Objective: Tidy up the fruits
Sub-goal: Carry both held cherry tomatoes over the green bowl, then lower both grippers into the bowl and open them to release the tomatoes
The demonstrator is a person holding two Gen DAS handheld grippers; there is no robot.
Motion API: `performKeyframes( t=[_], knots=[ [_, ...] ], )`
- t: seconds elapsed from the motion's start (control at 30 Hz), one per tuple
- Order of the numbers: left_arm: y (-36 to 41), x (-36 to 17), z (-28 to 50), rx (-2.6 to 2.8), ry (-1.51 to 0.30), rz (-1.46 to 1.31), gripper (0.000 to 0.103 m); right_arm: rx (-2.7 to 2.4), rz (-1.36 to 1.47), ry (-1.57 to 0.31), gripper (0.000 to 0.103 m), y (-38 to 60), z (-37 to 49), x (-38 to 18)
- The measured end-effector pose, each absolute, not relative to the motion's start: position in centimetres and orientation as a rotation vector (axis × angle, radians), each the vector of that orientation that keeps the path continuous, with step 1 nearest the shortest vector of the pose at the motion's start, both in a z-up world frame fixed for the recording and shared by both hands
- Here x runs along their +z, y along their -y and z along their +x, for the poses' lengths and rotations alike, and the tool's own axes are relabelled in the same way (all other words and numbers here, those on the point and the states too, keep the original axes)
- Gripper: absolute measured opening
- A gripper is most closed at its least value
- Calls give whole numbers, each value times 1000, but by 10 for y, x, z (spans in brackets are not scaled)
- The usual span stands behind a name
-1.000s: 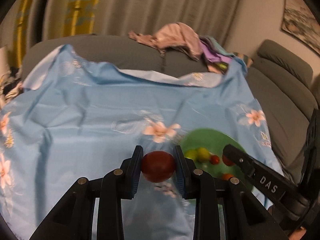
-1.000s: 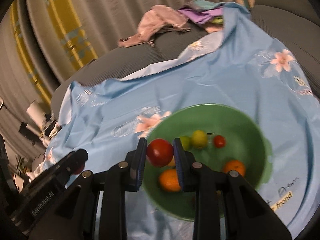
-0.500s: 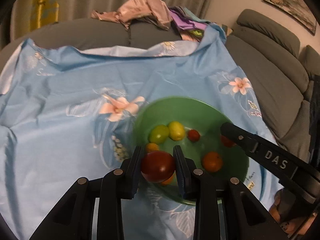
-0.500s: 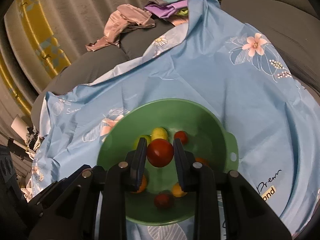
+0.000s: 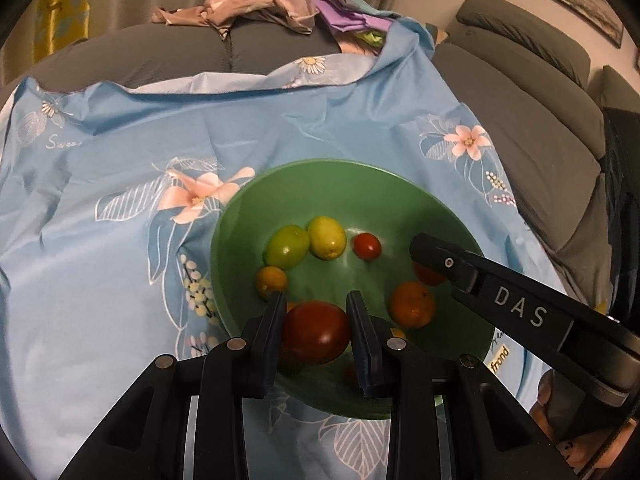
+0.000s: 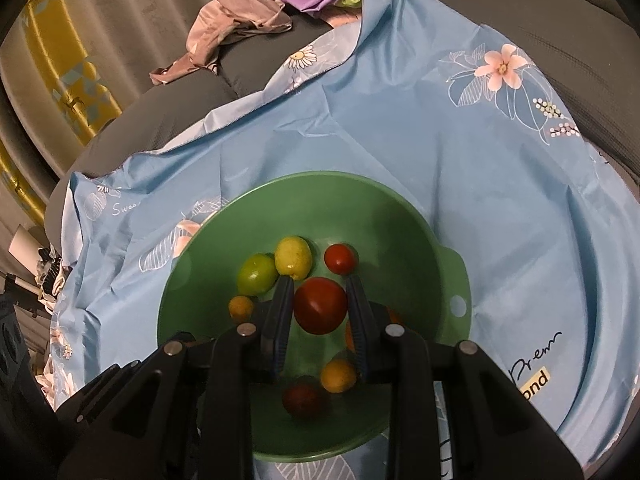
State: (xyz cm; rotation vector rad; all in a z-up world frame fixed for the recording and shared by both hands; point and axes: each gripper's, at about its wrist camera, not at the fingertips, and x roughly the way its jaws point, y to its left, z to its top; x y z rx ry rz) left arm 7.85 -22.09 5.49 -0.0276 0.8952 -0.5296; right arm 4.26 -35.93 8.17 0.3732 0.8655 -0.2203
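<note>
A green bowl (image 5: 436, 208) sits on a blue flowered cloth (image 5: 120, 152) and holds several small fruits: green, yellow, orange and red. My left gripper (image 5: 316, 332) is shut on a dark red tomato (image 5: 316, 332) over the bowl's near rim. My right gripper (image 6: 320, 306) is shut on a red tomato (image 6: 320, 306) above the bowl (image 6: 400, 216). The right gripper's finger (image 5: 480, 280), marked DAS, reaches into the left wrist view over the bowl's right side.
The cloth (image 6: 440, 120) covers a grey sofa (image 5: 520, 80). A heap of clothes (image 5: 256, 4) lies on the sofa back, with curtains (image 6: 60, 60) behind. Sofa cushions rise to the right.
Both grippers have moved forward and down over the green bowl, each still holding its tomato. The bowl now fills the middle of both views.
</note>
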Motion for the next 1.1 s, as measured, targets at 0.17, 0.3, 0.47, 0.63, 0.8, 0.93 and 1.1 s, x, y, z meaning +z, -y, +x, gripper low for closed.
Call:
performKeyframes(
  t=[0.17,0.3,0.47,0.63,0.8,0.93,1.1],
  knots=[
    [224,53,79,-536,-903,-27,30,-220,368,-878,29,359,45,79],
    [226,52,79,-541,-903,-23,30,-230,364,-887,29,361,46,77],
    [227,51,78,-538,-893,-16,30,-229,364,-896,29,362,47,75],
    [228,50,79,-534,-889,-15,30,-229,357,-905,29,361,48,73],
    [228,50,79,-537,-891,-23,30,-235,349,-912,29,360,50,72],
    [228,50,80,-537,-892,-17,30,-237,344,-916,30,359,50,72],
    [228,51,80,-533,-896,-15,30,-238,341,-919,33,359,50,72]
  ],
)
